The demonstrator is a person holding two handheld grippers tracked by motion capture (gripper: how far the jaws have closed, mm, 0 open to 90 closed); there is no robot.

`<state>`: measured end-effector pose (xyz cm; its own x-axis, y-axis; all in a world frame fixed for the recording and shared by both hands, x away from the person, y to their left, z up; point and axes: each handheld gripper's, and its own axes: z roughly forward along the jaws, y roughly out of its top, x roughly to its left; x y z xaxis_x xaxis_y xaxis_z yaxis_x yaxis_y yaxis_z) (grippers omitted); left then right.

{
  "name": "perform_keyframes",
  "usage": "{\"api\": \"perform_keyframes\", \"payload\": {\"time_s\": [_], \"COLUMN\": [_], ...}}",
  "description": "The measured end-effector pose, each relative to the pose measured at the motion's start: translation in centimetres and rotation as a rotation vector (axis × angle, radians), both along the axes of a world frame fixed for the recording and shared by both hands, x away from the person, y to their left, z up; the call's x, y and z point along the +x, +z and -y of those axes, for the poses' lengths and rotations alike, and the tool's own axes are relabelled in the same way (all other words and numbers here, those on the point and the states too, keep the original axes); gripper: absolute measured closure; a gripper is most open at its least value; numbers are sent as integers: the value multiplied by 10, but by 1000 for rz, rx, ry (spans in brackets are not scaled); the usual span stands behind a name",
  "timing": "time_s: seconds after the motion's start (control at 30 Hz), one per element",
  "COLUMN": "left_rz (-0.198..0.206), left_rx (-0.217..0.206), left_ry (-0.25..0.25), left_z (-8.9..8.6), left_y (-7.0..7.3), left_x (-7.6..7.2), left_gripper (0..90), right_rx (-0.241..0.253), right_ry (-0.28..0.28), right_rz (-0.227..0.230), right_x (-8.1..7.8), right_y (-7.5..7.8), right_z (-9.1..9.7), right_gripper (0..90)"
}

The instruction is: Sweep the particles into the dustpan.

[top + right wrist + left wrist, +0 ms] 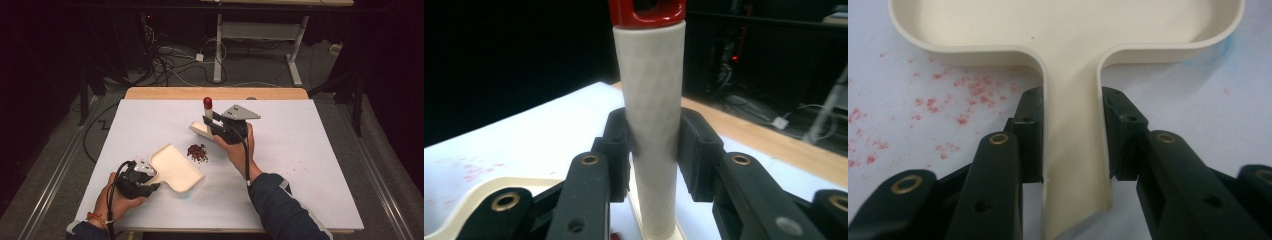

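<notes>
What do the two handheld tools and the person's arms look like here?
Both are black two-jaw devices with brass-coloured rivets. The right tool carries a grey three-cornered plate and a black cable; the left tool trails a black cable too. Dark blue sleeves; a red-orange wristband on the left.

On the table (310,165), the dustpan (176,168) lies toward the near-left corner, its handle pointing at the near edge and clamped between the 2 jaws of the left gripper (150,186). The pile of crumbs (197,152) sits just beside the pan's far-right rim, apart from it. Behind the pile, nearer the far edge, the brush (207,120) stands upright, its handle (653,120) gripped by the right gripper (212,125); its base seems to touch the table.
</notes>
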<state>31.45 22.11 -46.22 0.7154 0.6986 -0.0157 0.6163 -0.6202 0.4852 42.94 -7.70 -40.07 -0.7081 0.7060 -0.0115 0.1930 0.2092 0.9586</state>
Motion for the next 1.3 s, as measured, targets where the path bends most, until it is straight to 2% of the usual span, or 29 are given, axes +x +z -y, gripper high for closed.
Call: {"api": "perform_keyframes", "payload": {"time_s": [0.17, 0.23, 0.37, 0.53, 0.63, 0.83, 0.97, 1.03, 1.13, 1.3], "left_rz": [-10, -40, -62, -55, -43, -50, -46, -46, -49, -40], "left_rx": [-8, -15, 1, -9, 5, 32, 38, 36, 28, 37], "left_ry": [7, 22, 39, 34, 37, 38, 43, 44, 54, 56], "left_z": [0, 2, 7, 5, 8, 11, 14, 14, 20, 27], "left_y": [0, 1, 3, 3, 5, 6, 7, 7, 7, 7], "left_x": [1, 5, 9, 9, 8, 9, 10, 10, 13, 14], "left_gripper": [641, 642, 642, 642, 642, 642, 642, 641, 641, 640], "right_rx": [32, 50, 67, 82, 87, 99, 106, 121, 141, 127], "right_ry": [21, 5, -26, -22, -20, 1, -24, -46, -47, -25], "right_rz": [-17, -32, -48, -50, -53, -59, -61, -72, -79, -69], "right_x": [-14, -18, -25, -29, -30, -35, -39, -43, -50, -62], "right_y": [-4, -5, -8, -7, -7, -7, -8, -8, -8, -7], "right_z": [-4, -5, -10, -10, -10, -12, -14, -15, -17, -27], "right_gripper": [688, 685, 680, 680, 679, 679, 678, 677, 679, 679]}}
